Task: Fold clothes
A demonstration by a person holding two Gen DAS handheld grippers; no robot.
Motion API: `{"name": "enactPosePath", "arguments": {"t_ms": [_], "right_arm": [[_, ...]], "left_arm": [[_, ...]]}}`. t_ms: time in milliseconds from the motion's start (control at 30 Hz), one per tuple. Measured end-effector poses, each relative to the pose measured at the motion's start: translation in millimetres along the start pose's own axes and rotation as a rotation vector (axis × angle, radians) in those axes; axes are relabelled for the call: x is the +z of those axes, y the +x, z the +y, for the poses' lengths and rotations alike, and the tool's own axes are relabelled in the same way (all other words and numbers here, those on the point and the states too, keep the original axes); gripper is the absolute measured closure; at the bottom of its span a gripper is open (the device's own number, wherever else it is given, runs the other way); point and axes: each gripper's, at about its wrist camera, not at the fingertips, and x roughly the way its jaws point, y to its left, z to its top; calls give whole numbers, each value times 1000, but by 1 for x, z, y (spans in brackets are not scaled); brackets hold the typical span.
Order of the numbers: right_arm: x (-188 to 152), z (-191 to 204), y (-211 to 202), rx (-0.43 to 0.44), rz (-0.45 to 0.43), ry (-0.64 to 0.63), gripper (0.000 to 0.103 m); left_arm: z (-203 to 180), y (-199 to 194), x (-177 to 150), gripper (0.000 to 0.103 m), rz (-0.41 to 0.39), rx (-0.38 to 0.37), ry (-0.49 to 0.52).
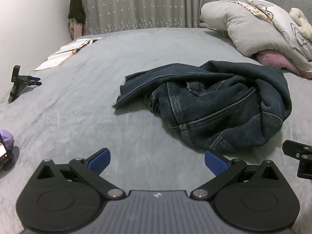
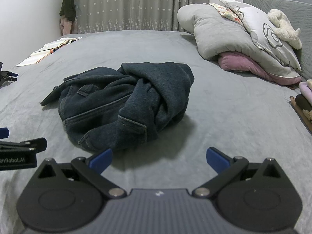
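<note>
A pair of dark blue jeans (image 1: pixel 218 105) lies crumpled in a heap on the grey bed (image 1: pixel 97 101). In the left wrist view the heap is ahead and to the right; one leg end sticks out to the left. My left gripper (image 1: pixel 157 160) hangs open above bare sheet, its right blue pad just short of the denim's near edge. In the right wrist view the jeans (image 2: pixel 124 105) lie ahead and left of centre. My right gripper (image 2: pixel 159 159) is open too, nothing between its blue pads, its left pad close to the heap's near hem.
Grey pillows (image 2: pixel 230 39) over a pink cushion (image 2: pixel 245 64) are piled at the back right, with a plush toy (image 2: pixel 282 27) on top. An open book (image 1: pixel 68 50) lies at the far left. A black stand (image 1: pixel 17 81) sits on the left edge. Folded items (image 2: pixel 304 97) rest far right.
</note>
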Motion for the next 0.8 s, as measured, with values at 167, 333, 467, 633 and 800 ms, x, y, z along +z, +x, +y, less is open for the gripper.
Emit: {"name": "enactPosePath", "arguments": {"t_ms": [167, 333, 467, 633, 800], "right_arm": [[0, 0, 0, 2, 5, -2, 0], [2, -2, 1, 2, 5, -4, 0], [0, -1, 1, 0, 3, 0, 0], [-1, 0, 1, -2, 3, -2, 0], [-2, 0, 2, -2, 6, -4, 0]], "left_arm": [[0, -1, 0, 0, 3, 2, 1], [1, 3, -1, 0, 4, 3, -1], [1, 2, -2, 0, 3, 2, -1], [1, 2, -3, 0, 6, 2, -2], [2, 2, -4, 0, 10, 5, 0]]}}
